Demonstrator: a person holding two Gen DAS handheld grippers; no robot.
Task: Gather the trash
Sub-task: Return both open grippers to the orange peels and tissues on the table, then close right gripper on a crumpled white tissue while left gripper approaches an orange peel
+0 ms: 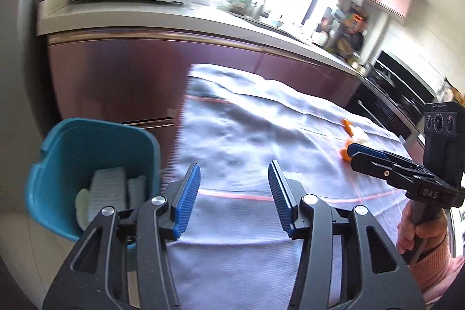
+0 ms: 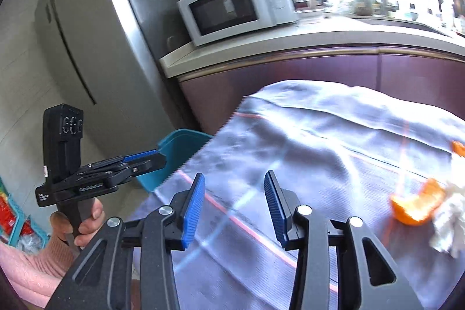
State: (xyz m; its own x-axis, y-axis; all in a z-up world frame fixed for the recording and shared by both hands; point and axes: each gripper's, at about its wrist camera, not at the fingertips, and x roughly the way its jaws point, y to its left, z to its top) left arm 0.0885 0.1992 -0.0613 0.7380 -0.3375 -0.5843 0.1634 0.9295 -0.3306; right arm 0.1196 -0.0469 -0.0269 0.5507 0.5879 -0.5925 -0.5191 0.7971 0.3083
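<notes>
My left gripper [image 1: 234, 188] is open and empty over the left edge of the cloth-covered table [image 1: 247, 222], just right of a teal trash bin [image 1: 72, 147] that holds pale sponges or wrappers [image 1: 109, 189]. My right gripper [image 2: 234, 198] is open and empty above the cloth. Orange peel [image 2: 418, 207] and a crumpled white tissue [image 2: 449, 218] lie on the cloth to its right. The right gripper [image 1: 356, 153] also shows in the left wrist view, next to the orange peel [image 1: 345, 125]. The left gripper [image 2: 151, 157] shows in the right wrist view above the bin [image 2: 180, 144].
A maroon kitchen counter [image 2: 290, 71] with a white microwave [image 2: 232, 10] stands behind the table. A grey fridge [image 2: 96, 34] stands to the left. An oven [image 1: 389, 95] is at the far right. Colourful baskets [image 2: 11, 217] sit on the floor.
</notes>
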